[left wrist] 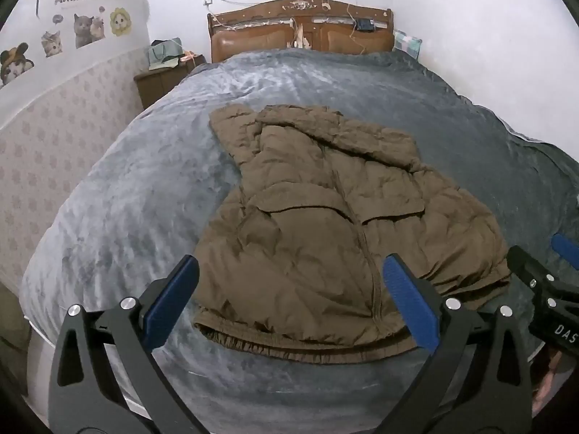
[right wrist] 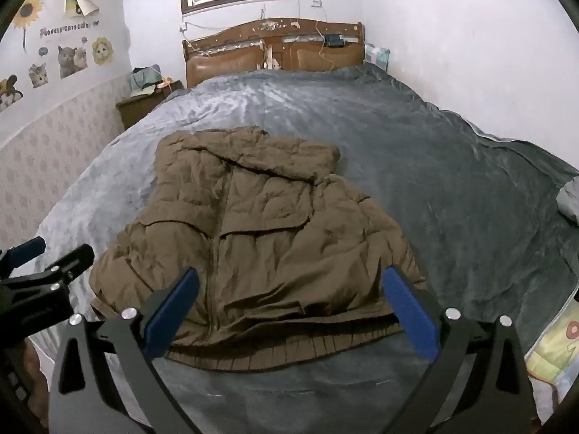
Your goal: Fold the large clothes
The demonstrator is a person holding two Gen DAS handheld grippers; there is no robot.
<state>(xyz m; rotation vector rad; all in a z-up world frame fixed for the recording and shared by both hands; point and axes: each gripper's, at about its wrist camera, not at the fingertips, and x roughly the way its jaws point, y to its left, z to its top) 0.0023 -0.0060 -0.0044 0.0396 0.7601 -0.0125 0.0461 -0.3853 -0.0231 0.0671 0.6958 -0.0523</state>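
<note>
A brown quilted jacket (left wrist: 325, 224) lies front up on the grey blanket of a bed (left wrist: 126, 188), hem nearest me, sleeves folded in over the body. It also shows in the right wrist view (right wrist: 260, 238). My left gripper (left wrist: 289, 285) is open and empty, held above the hem's left half. My right gripper (right wrist: 289, 296) is open and empty above the hem's right half; its finger also shows at the right edge of the left wrist view (left wrist: 532, 275). Neither gripper touches the jacket.
A wooden headboard (left wrist: 300, 32) stands at the far end of the bed. A nightstand (left wrist: 163, 76) with bags is at the far left by the wall. A colourful cloth (right wrist: 553, 347) lies at the bed's right edge. The blanket (right wrist: 452, 195) spreads wide around the jacket.
</note>
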